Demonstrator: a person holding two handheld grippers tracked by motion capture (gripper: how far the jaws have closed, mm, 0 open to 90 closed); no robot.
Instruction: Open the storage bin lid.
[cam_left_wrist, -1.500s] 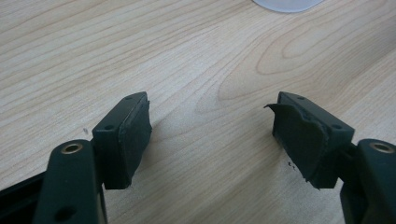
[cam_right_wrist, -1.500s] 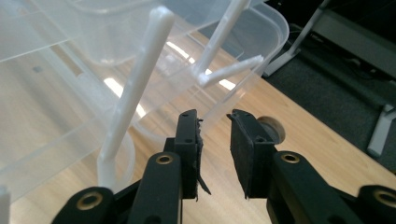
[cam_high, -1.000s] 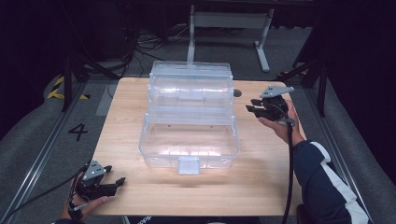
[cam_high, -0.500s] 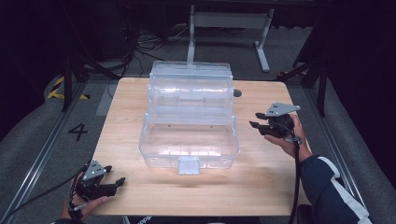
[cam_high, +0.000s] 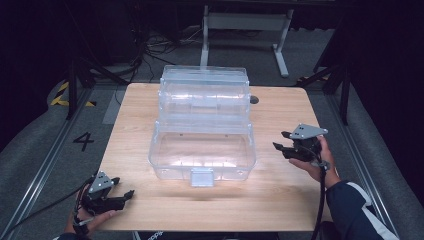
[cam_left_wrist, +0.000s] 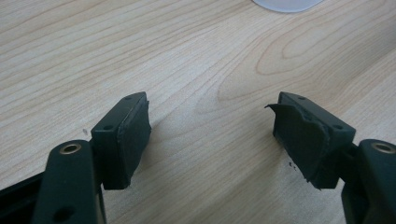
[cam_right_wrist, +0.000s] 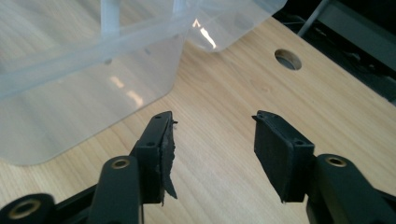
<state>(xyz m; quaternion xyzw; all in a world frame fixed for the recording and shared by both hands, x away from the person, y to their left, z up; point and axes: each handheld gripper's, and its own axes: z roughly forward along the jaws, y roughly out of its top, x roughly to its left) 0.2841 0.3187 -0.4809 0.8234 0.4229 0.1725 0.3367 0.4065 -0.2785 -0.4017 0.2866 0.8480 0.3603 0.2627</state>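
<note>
Looking down from the high view, I see the clear box (cam_high: 202, 132) standing mid-surface with its lid swung up and back, the front latch tab (cam_high: 202, 177) facing me. My right gripper (cam_high: 286, 141) has come away from the box's back right side, where it was a second ago, and now hangs off the right flank of the base, near it but not touching. Its jaws have just been opening, and the right gripper view shows nothing between the fingers (cam_right_wrist: 161, 144), only bare wood, with the box wall up and to the left and a round hole (cam_right_wrist: 287, 59) in the surface beyond. So that gripper is released and empty. My left gripper (cam_high: 125, 188) sits at the near left corner of the surface (cam_high: 280, 200), well apart from the box, where it was before; in the left gripper view its fingers (cam_left_wrist: 126, 135) stand spread over plain wood, holding nothing. I read the pull-back as the end of the lid-opening step: the lid stays up on its own. The torn pad on each gripper could make a later grip on smooth plastic less sure.
</note>
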